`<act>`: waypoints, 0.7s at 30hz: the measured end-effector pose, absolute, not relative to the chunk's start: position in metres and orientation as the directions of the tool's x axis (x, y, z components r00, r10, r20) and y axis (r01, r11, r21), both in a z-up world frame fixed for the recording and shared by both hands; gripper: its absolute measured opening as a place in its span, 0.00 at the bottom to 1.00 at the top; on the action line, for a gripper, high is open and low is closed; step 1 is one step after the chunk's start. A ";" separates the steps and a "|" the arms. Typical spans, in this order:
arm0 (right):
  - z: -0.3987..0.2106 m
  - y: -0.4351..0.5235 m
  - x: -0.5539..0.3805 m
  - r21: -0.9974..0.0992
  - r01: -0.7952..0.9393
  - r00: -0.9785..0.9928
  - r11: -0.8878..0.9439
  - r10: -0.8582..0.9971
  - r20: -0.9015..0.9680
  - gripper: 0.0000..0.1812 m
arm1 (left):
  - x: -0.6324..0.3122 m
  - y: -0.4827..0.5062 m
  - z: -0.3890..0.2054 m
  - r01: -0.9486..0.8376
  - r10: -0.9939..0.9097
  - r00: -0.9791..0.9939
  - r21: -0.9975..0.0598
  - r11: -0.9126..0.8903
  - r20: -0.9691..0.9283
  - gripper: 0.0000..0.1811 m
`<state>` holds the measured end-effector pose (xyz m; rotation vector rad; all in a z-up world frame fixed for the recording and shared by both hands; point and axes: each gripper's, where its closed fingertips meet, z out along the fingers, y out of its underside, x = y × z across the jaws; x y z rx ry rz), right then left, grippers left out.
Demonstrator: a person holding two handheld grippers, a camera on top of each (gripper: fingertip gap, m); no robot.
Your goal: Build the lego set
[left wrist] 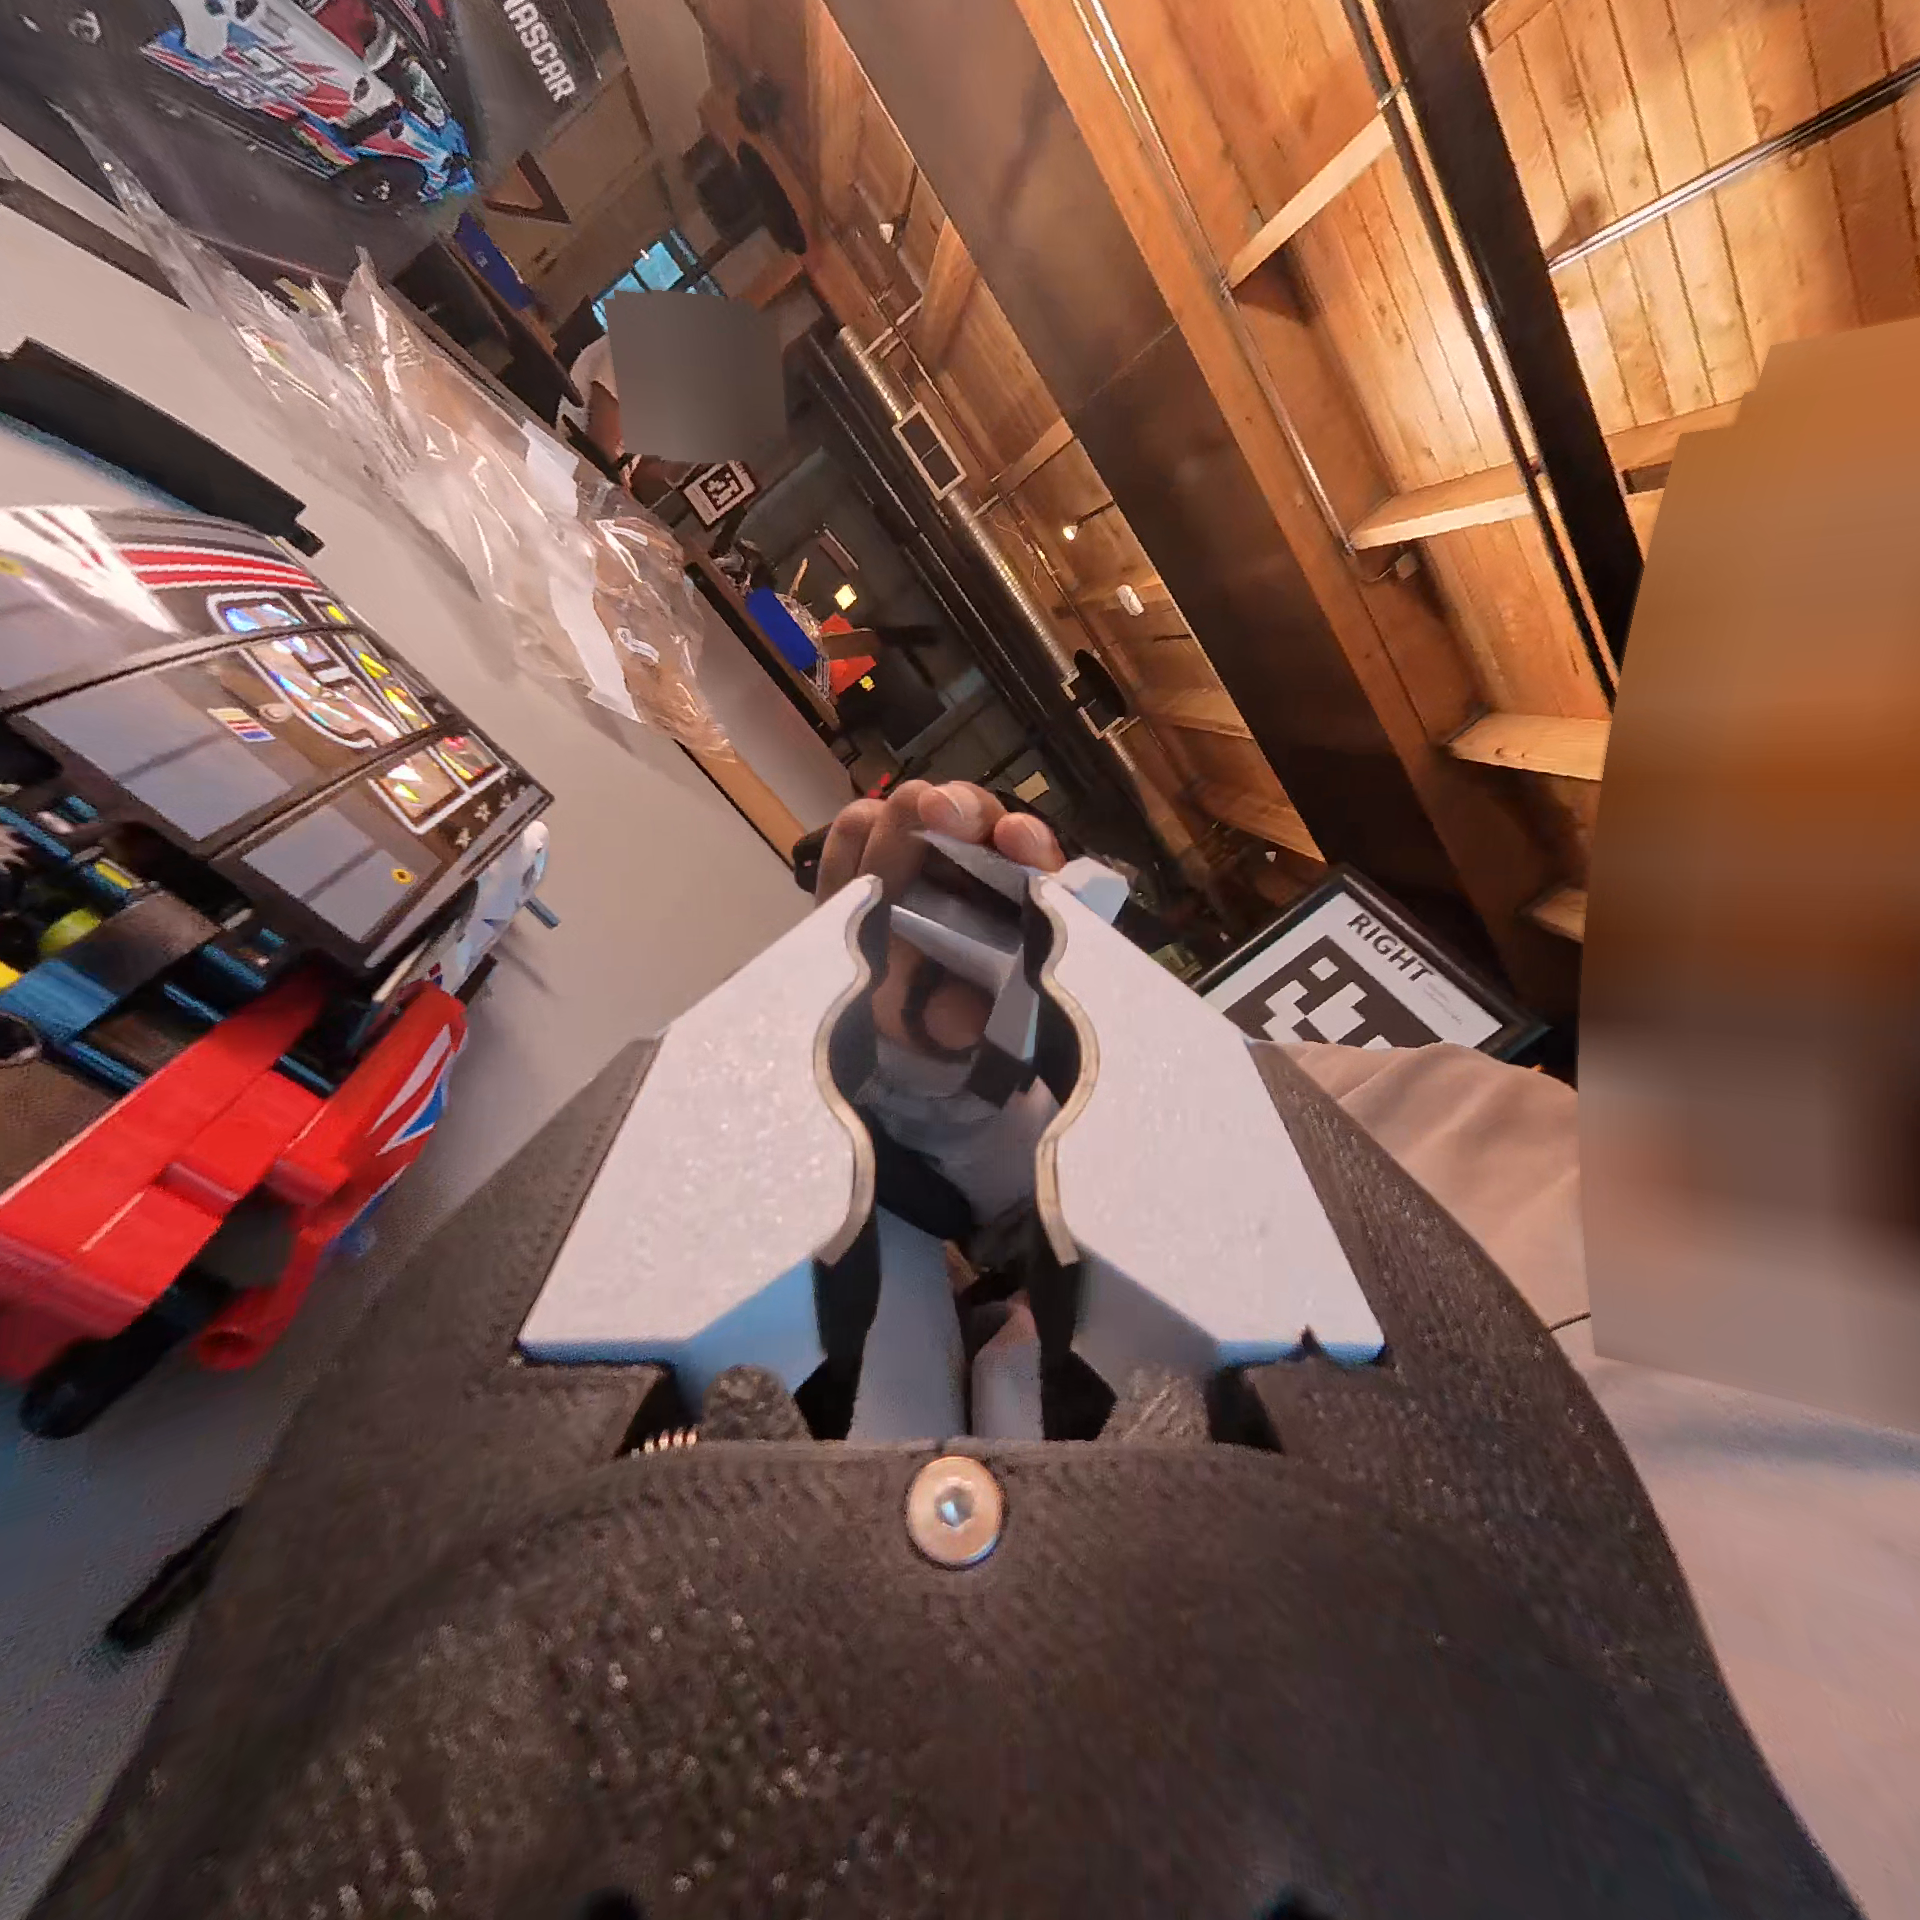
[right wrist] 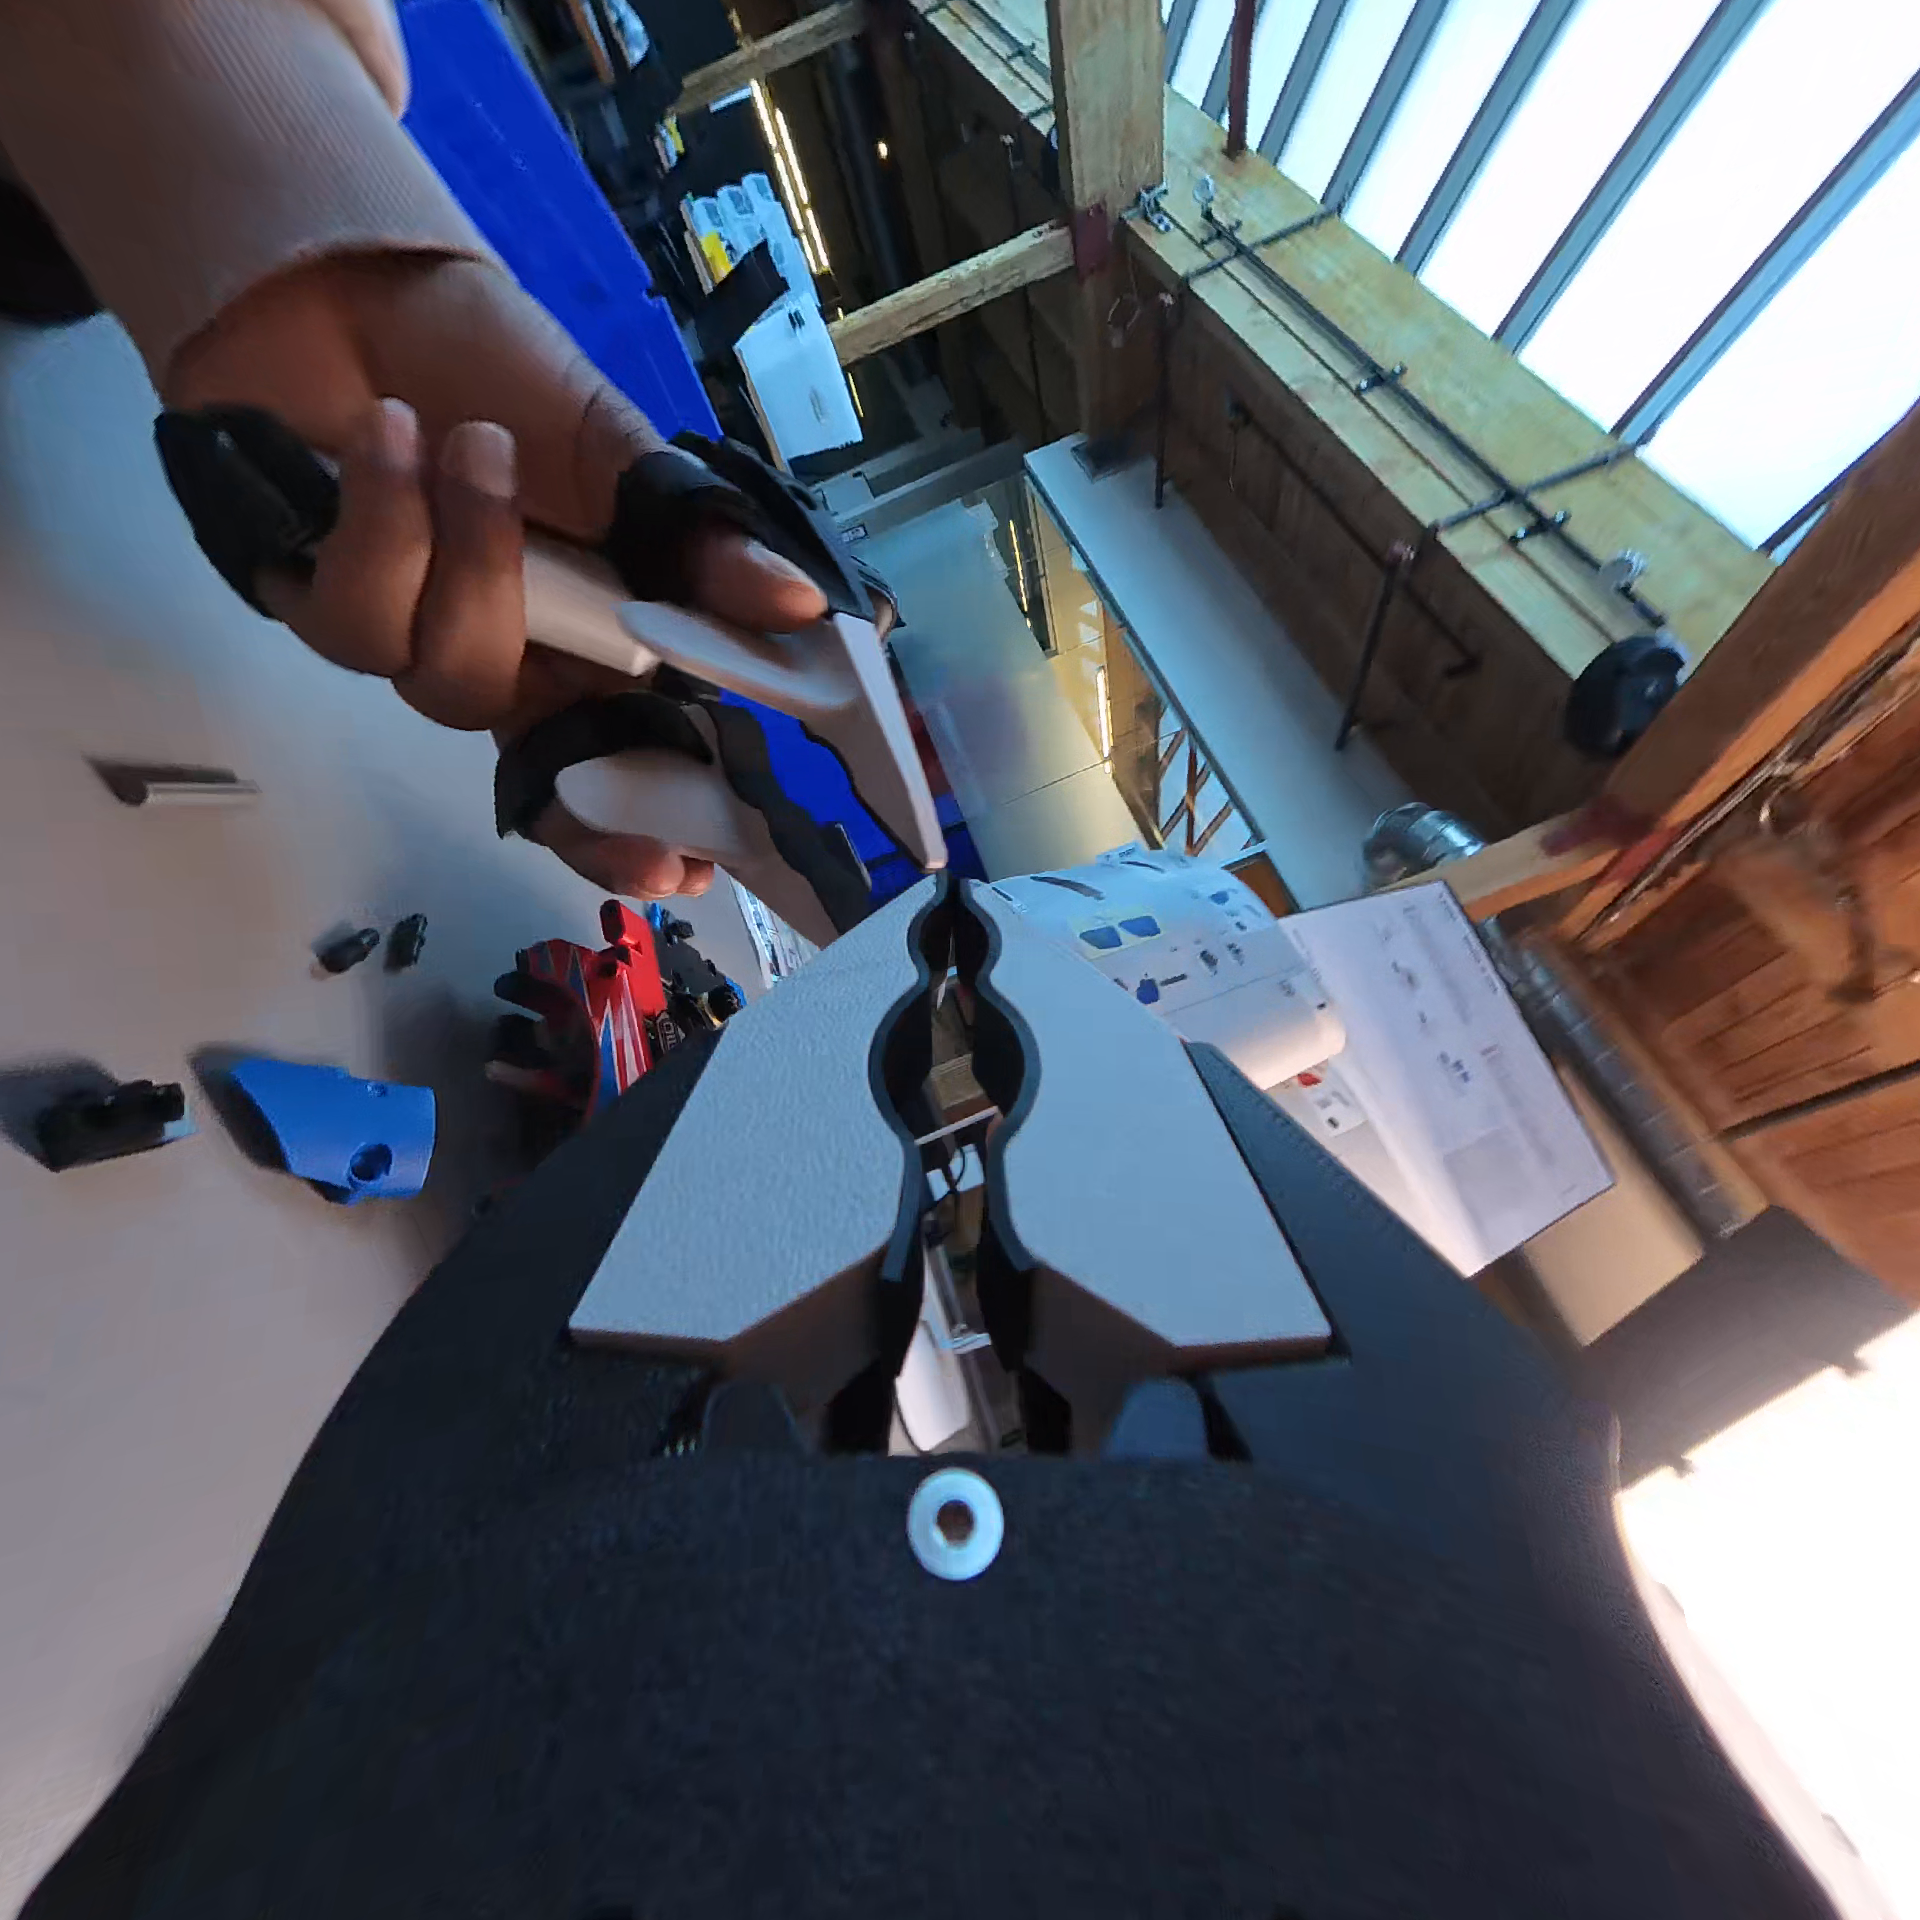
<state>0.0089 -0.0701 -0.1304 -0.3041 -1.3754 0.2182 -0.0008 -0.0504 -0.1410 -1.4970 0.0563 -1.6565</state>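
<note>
A part-built Lego car (left wrist: 260,831), red, black and blue with a sticker-covered roof, lies on the grey table (left wrist: 644,862) to the left of my left gripper (left wrist: 954,894). It also shows small in the right wrist view (right wrist: 603,1008). My left gripper is open and empty. The tips of the right gripper (left wrist: 966,935) show in the gap between its fingers. My right gripper (right wrist: 951,888) is shut, with nothing visible between its tips. The left gripper (right wrist: 883,831), held by a hand (right wrist: 436,520), points its tip right at them.
Loose pieces lie on the table (right wrist: 156,1403): a blue curved panel (right wrist: 332,1127), small black connectors (right wrist: 104,1122) (right wrist: 364,945) and a grey bar (right wrist: 171,784). An open instruction booklet (right wrist: 1444,1070) stands behind. Clear plastic bags (left wrist: 468,488) and the set's box (left wrist: 291,94) lie beyond the car.
</note>
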 end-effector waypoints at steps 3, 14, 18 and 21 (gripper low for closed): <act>-0.139 -0.078 0.005 -0.273 0.028 0.160 0.962 0.265 0.951 0.00 | -0.001 -0.051 -0.142 0.565 -0.598 0.075 -0.528 -0.634 0.798 0.11; -0.150 -0.081 0.000 -0.242 0.038 0.129 0.970 0.235 0.963 0.00 | -0.003 -0.049 -0.144 0.567 -0.587 0.080 -0.521 -0.638 0.806 0.04; -0.153 -0.082 -0.001 -0.235 0.040 0.114 0.971 0.229 0.967 0.00 | -0.005 -0.048 -0.144 0.578 -0.580 0.075 -0.509 -0.637 0.811 0.03; -0.157 -0.082 -0.003 -0.233 0.046 0.100 0.971 0.227 0.969 0.00 | -0.004 -0.049 -0.144 0.579 -0.577 0.072 -0.506 -0.640 0.813 0.02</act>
